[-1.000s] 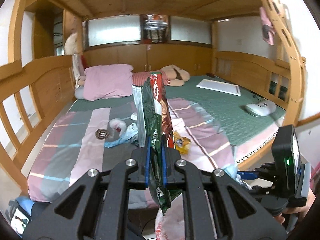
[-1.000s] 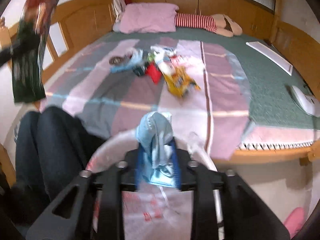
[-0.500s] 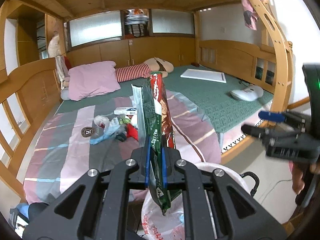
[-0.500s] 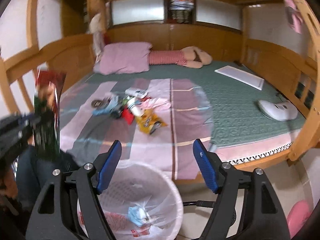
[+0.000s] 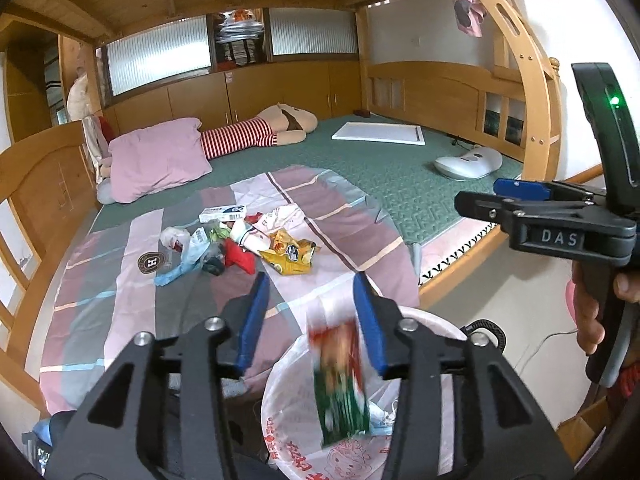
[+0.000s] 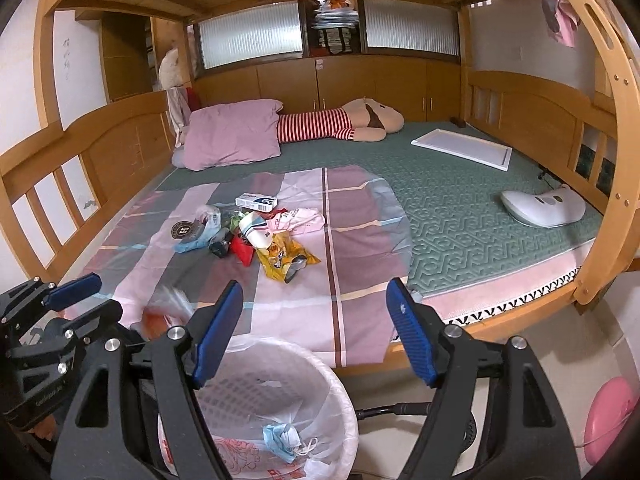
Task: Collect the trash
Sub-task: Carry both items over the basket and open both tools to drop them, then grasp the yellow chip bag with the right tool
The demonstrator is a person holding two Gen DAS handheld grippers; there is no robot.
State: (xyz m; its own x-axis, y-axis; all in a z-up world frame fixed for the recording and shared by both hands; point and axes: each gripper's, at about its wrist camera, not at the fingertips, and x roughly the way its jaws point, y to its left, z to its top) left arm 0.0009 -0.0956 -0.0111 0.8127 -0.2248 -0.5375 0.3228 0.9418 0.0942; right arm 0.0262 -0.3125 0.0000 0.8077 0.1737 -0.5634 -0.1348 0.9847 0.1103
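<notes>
My left gripper is open above the white bag-lined trash bin. A green and red snack wrapper, blurred, is falling free into the bin. My right gripper is open and empty above the same bin, which holds a blue face mask. A pile of trash lies on the bed sheet: a yellow snack bag, a red wrapper, a white box, a round badge-like lid. The left gripper also shows at the left of the right wrist view.
A pink pillow and a striped plush toy lie at the bed's far end. A white board and a white device rest on the green mat. Wooden bed rails stand at left and right.
My left gripper has opened and let go of the green and red wrapper, which drops into the bin. My right gripper opened earlier and dropped the blue mask in the bin.
</notes>
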